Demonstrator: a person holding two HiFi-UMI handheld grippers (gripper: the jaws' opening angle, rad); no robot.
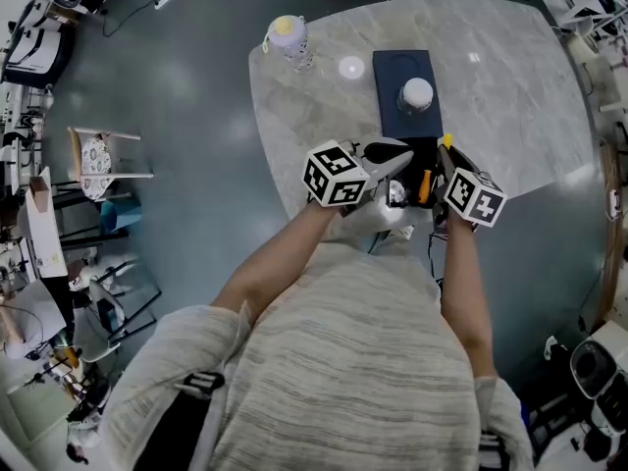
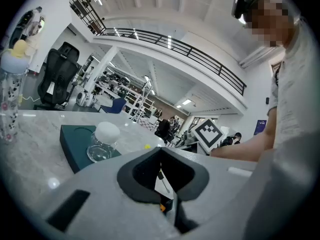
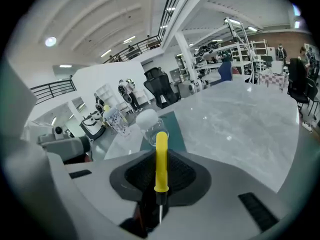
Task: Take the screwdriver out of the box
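Note:
My right gripper point(image 3: 160, 179) is shut on a yellow-handled screwdriver point(image 3: 161, 156); the handle points away and its thin metal shaft runs back between the pads. In the head view the screwdriver's yellow end point(image 1: 446, 142) sticks out of the right gripper point(image 1: 444, 162), just above the open black box point(image 1: 416, 157) at the table's near edge. Something orange point(image 1: 424, 184) lies inside the box. My left gripper point(image 1: 391, 161) sits at the box's left side. Its jaws point(image 2: 162, 176) are shut; I cannot tell whether they pinch the box's edge.
Beyond the box, a dark teal pad point(image 1: 392, 72) carries a glass jar with a white lid point(image 1: 416, 94). A spotted bottle with a yellow cap point(image 1: 289, 39) stands at the table's far left. The marble table point(image 1: 510, 96) drops to the floor on the left and right.

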